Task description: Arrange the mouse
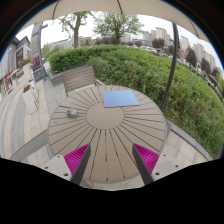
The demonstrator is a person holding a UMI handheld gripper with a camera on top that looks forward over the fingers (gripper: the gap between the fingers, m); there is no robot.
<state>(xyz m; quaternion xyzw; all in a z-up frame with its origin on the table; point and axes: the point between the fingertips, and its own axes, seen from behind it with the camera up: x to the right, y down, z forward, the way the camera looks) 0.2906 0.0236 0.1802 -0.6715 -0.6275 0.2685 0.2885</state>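
Note:
A small grey mouse [73, 113] lies on the left part of a round slatted wooden table [105, 135]. A blue rectangular mouse mat [121, 99] rests flat on the far side of the table, right of centre. My gripper [112, 160] hovers over the near part of the table, open, with nothing between its magenta pads. The mouse is ahead of the left finger [78, 160] and to its left, well apart from it. The mat lies well beyond the fingers.
A wooden chair [79, 78] stands behind the table on the left. A green hedge [160, 75] runs behind and along the right side. Paved ground [18, 115] and white furniture [30, 95] are on the left. A dark parasol pole [172, 70] rises on the right.

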